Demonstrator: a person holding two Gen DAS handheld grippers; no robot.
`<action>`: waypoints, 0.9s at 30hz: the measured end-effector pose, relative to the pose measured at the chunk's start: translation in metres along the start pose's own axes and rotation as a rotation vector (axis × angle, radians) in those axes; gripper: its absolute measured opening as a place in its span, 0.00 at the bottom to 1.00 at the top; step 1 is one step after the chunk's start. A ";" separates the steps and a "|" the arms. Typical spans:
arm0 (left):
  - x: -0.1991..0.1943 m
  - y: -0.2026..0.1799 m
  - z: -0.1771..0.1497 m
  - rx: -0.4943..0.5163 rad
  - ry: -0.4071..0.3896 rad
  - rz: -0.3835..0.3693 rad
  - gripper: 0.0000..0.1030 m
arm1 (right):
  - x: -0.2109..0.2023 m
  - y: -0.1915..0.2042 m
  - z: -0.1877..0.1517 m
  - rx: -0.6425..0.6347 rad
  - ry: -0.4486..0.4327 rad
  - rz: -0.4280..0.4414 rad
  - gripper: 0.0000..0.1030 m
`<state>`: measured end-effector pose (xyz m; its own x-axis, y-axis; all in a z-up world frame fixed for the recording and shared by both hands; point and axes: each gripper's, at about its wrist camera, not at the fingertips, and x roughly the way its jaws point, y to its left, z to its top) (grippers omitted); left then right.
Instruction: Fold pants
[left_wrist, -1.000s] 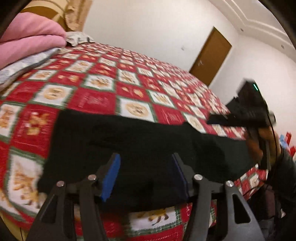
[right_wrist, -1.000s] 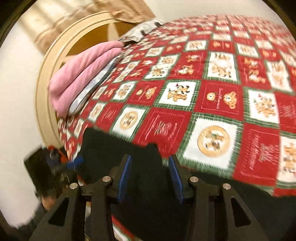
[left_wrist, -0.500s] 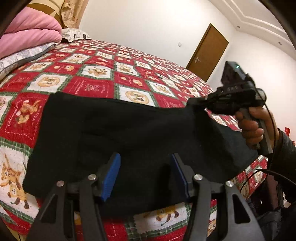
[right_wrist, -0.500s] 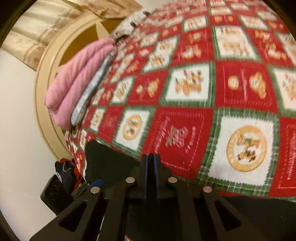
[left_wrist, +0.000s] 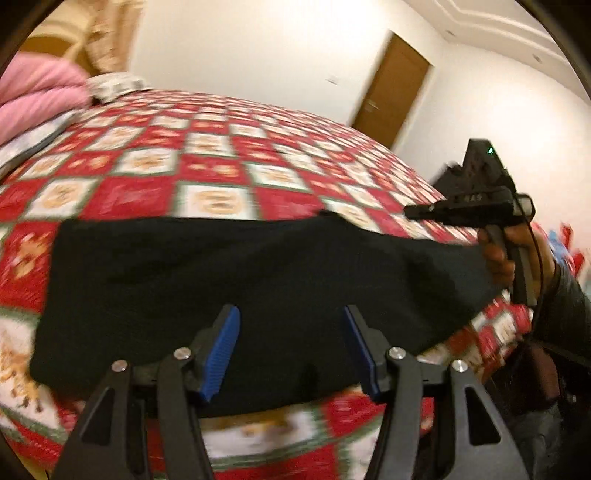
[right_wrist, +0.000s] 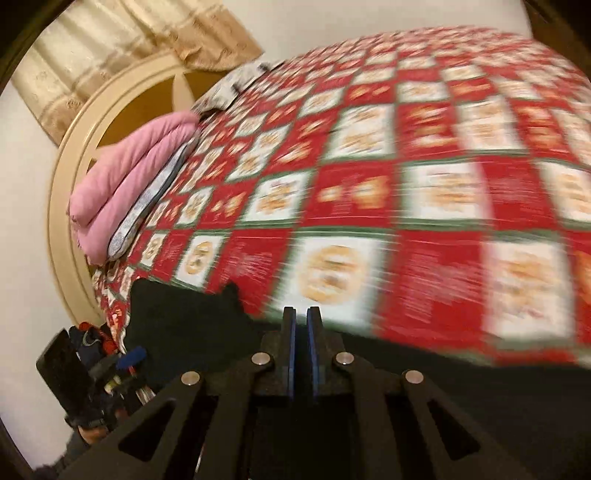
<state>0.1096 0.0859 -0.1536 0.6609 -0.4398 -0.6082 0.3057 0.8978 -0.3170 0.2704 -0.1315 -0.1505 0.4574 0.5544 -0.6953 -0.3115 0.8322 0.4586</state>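
Note:
Black pants (left_wrist: 229, 280) lie folded lengthwise across the near edge of the bed, with a small raised peak (left_wrist: 328, 218) on the far edge. My left gripper (left_wrist: 291, 325) hovers over the near hem; its jaws are opening and nothing is pinched between the blue pads. At the right, a hand holds my right gripper (left_wrist: 410, 213) level above the quilt, clear of the peak. In the right wrist view the right gripper (right_wrist: 301, 314) is shut, pads almost touching, with no cloth between them. The pants (right_wrist: 184, 317) spread below and to its left.
A red, white and green patchwork quilt (left_wrist: 207, 166) covers the bed. Pink folded bedding (right_wrist: 129, 177) and a patterned pillow lie by the round headboard (right_wrist: 62, 206). A brown door (left_wrist: 391, 88) stands in the far wall. Clothes and bags (right_wrist: 88, 343) sit on the floor beside the bed.
My right gripper went from open to shut, held the pants' far edge lifted half a second ago, and now has drawn back to the right without it. The left jaws stand slightly wider.

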 end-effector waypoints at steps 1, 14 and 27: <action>0.004 -0.012 0.001 0.031 0.014 -0.015 0.63 | -0.026 -0.017 -0.008 0.022 -0.034 -0.020 0.11; 0.075 -0.140 0.019 0.249 0.151 -0.270 0.64 | -0.254 -0.177 -0.128 0.436 -0.335 -0.274 0.60; 0.107 -0.152 0.002 0.223 0.247 -0.289 0.64 | -0.283 -0.280 -0.139 0.697 -0.491 -0.306 0.23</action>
<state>0.1347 -0.0977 -0.1688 0.3511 -0.6415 -0.6821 0.6123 0.7084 -0.3512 0.1130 -0.5224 -0.1594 0.7911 0.1154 -0.6007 0.3840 0.6708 0.6345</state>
